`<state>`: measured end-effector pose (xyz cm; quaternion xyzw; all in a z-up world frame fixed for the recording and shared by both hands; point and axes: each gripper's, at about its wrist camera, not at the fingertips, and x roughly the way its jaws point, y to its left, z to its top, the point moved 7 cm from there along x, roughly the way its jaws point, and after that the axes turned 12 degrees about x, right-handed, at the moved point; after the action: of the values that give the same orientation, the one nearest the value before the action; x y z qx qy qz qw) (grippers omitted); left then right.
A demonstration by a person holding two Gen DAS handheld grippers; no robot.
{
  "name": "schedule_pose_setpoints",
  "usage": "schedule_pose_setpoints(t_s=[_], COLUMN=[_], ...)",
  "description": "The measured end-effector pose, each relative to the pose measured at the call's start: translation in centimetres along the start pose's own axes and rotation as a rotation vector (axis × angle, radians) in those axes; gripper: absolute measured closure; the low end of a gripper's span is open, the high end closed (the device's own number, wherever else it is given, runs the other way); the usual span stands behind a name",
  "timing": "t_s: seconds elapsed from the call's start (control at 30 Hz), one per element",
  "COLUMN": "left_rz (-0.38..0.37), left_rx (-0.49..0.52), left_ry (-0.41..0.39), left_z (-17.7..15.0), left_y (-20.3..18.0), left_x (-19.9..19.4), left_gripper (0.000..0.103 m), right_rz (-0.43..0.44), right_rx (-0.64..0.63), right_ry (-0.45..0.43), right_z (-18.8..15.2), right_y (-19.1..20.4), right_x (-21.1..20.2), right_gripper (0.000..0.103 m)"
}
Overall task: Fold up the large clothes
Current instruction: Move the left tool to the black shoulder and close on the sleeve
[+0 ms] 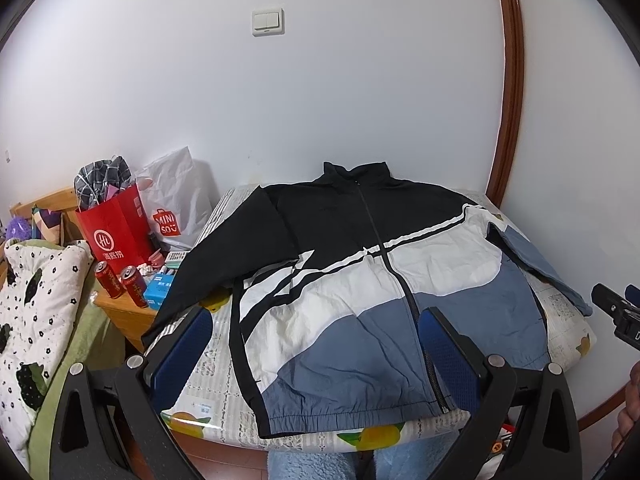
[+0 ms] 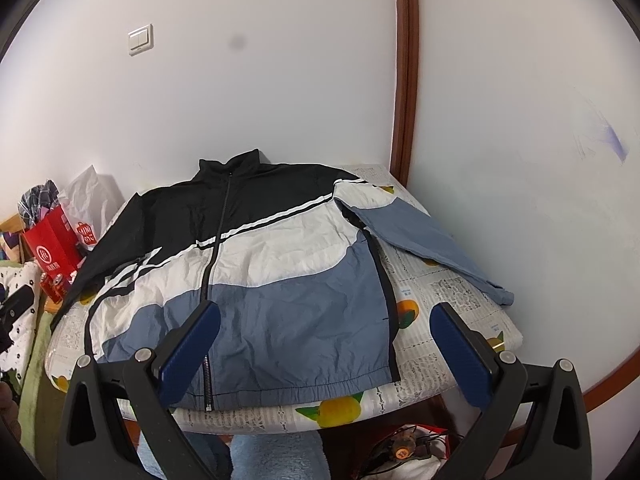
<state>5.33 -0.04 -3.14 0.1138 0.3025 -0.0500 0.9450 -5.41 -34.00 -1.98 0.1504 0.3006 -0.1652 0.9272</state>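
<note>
jacket (image 1: 360, 288) flat, zipped, front up on table (image 1: 568, 320) ahead of both tongs, sleeves splayed for folding | left gripper (image 1: 316, 344) wide, empty | right gripper (image 2: 328, 340) wide, empty, near hem

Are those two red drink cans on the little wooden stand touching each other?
Cannot tell. In the left wrist view the two red cans stand side by side on the wooden stand and overlap slightly, so neither contact nor gap shows.

White double wall switch (image 1: 268, 22) at 12 o'clock, red paper shopping bag (image 1: 114, 236) at 9 o'clock stuffed with checked cloth, white plastic bag (image 1: 176, 204) just beside it, two red drink cans (image 1: 120, 282) on a wooden nightstand (image 1: 124, 312), brown wooden door frame (image 1: 512, 80) at 2 o'clock
</note>
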Motion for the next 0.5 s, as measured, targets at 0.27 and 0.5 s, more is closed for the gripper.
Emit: schedule_pose_setpoints(t_s=[0.27,0.5], left_rz=[-0.034,-0.047], left_rx=[0.013,-0.008], left_ry=[-0.02,0.004], left_z=[1.1,1.6], left_y=[0.0,0.5], left_x=[0.3,2.1], left_gripper=[0.0,0.0], right_rz=[-0.003,-0.005], right_rx=[0.02,0.027], right_ry=[0.006,0.017], right_z=[0.8,1.5], right_y=[-0.3,-0.3], right_x=[0.5,2.0], right_gripper=[0.0,0.0])
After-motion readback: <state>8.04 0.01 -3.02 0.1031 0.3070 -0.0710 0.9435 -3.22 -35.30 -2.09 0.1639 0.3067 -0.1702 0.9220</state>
